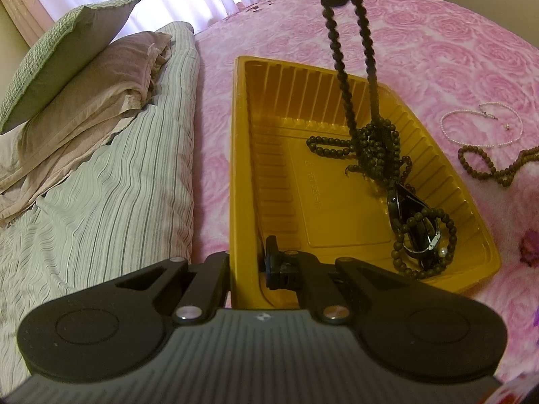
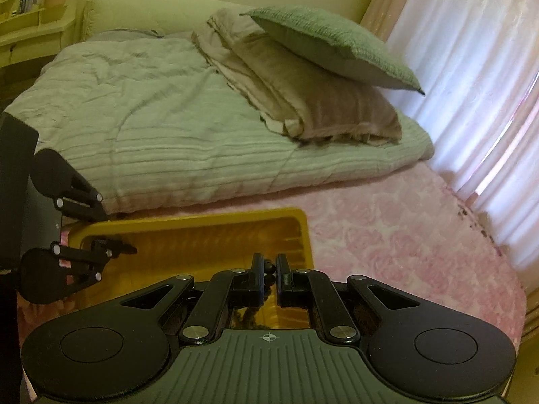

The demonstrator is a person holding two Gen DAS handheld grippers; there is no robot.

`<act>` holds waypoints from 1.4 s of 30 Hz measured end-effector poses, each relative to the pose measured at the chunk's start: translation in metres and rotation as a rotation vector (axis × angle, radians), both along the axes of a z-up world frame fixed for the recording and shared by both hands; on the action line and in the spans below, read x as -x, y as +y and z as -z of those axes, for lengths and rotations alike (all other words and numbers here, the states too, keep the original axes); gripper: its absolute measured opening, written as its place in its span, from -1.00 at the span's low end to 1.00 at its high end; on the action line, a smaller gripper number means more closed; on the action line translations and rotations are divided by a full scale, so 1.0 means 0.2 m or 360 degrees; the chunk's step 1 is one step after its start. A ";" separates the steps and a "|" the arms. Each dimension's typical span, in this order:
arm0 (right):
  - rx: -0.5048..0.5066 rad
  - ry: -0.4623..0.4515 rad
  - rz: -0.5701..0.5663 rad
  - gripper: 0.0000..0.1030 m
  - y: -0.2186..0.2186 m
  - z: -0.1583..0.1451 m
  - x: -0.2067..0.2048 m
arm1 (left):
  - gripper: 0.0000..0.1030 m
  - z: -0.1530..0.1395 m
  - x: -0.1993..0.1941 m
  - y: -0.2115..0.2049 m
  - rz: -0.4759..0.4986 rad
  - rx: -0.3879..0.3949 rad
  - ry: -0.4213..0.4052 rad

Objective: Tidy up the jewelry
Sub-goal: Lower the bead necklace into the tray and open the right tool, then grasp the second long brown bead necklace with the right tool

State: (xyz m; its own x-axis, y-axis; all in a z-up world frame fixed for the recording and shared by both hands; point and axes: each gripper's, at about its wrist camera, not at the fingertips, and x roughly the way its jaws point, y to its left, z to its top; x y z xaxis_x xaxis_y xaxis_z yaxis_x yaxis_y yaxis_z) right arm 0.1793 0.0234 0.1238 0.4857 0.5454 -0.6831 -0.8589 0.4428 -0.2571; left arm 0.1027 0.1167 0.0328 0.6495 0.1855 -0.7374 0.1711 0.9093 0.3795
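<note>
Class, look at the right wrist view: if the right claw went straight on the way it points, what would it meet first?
Probably the far wall of the yellow tray, just beyond the right claw, which is shut on the dark bead strand. Beyond lies the pink bedspread. Depth is unclear; it may pass above the rim.

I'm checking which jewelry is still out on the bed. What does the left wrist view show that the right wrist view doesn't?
Only the left wrist view shows the pearl necklace and brown beads lying on the pink bedspread, plus the bead pile in the tray. Only the right wrist view shows the right tongs shut on a bead strand. Both show the yellow tray and pillows.
</note>
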 end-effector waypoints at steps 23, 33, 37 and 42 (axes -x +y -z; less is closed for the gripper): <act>-0.0378 0.0139 0.0252 -0.07 -0.30 -0.04 0.04 | -0.93 0.01 0.00 0.00 -0.0004 -0.0001 0.0002; -0.0528 0.0263 0.0872 -0.04 -0.96 0.24 0.24 | -0.93 0.01 0.01 0.00 -0.0009 -0.0012 0.0001; -0.0521 0.0327 0.1146 -0.04 -1.21 0.40 0.33 | -0.93 0.00 0.01 0.00 -0.0010 -0.0016 0.0001; -0.0391 0.0374 0.1272 -0.04 -1.37 0.58 0.45 | -0.93 0.01 0.01 0.00 -0.0012 -0.0017 0.0002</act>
